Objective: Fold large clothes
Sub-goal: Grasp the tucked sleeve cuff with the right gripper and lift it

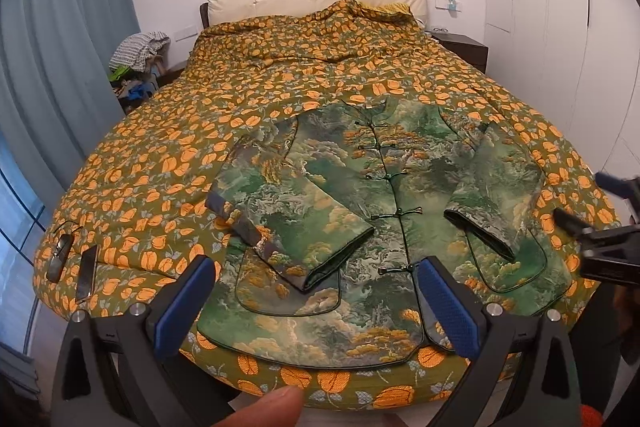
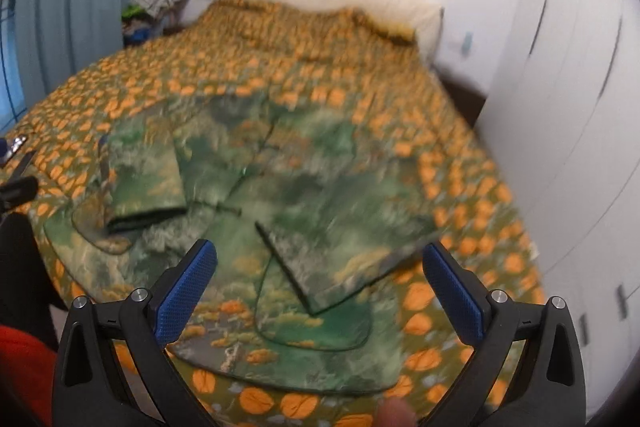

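A green jacket (image 1: pixel 360 211) with a landscape print and knot buttons lies flat, front up, near the foot of the bed; the blurred right wrist view shows the same jacket (image 2: pixel 260 195). Both sleeves are folded inward over the body: the left sleeve (image 1: pixel 288 211) and the right sleeve (image 1: pixel 496 195). My left gripper (image 1: pixel 316 301) hovers open above the jacket's hem with nothing between its fingers. My right gripper (image 2: pixel 320 291) is open too, above the right sleeve cuff (image 2: pixel 340 267) and the hem. It also shows at the right edge of the left wrist view, the right gripper (image 1: pixel 592 211).
The bed (image 1: pixel 280 75) wears an olive cover with orange leaves. A phone (image 1: pixel 86 277) and a dark flat object (image 1: pixel 60 257) lie at its left corner. Clothes pile (image 1: pixel 140 55) beside the headboard, blue curtain (image 1: pixel 60 27) left, white wardrobe (image 1: pixel 560 7) right. A thumb (image 1: pixel 272 407) shows below.
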The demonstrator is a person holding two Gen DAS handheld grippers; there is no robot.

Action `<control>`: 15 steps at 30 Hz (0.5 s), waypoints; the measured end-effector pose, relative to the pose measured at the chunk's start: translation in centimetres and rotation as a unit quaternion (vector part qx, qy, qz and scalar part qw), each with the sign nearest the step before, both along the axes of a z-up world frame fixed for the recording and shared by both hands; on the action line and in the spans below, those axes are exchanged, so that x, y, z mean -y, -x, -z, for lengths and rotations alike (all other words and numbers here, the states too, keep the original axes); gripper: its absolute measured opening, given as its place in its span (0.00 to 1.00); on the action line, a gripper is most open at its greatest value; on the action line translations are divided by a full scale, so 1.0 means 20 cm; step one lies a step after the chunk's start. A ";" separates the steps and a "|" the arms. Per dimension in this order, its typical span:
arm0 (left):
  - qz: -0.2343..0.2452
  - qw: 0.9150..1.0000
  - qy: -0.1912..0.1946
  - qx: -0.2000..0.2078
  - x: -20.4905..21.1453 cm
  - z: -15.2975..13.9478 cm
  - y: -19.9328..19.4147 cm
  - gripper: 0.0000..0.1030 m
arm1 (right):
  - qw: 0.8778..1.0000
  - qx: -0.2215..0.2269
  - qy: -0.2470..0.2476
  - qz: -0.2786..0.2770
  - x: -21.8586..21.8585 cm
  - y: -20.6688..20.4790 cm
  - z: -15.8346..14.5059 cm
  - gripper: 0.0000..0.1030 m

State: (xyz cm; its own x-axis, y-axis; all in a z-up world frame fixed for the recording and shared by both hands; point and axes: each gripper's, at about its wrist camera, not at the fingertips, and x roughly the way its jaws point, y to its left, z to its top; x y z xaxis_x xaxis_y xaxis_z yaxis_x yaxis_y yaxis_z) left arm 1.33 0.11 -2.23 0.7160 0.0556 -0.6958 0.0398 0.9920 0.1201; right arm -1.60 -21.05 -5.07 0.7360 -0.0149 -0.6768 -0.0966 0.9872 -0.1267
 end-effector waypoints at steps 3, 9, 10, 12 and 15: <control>-0.003 1.000 0.007 -0.011 -0.02 0.01 -0.01 1.00 | 0.999 -0.035 0.009 -0.012 0.01 -0.11 0.16 1.00; -0.018 0.999 0.008 -0.026 -0.06 0.03 -0.04 1.00 | 0.992 -0.097 0.061 -0.043 -0.01 -0.30 0.46 1.00; -0.020 0.999 0.008 -0.026 -0.06 0.03 -0.04 1.00 | 0.991 -0.102 0.067 -0.048 -0.02 -0.32 0.49 1.00; -0.021 0.999 0.007 -0.027 -0.06 0.04 -0.05 1.00 | 0.989 -0.110 0.084 -0.059 -0.03 -0.36 0.54 1.00; -0.020 0.999 0.007 -0.030 -0.05 0.04 -0.05 1.00 | 0.981 -0.118 0.129 -0.081 -0.06 -0.42 0.63 1.00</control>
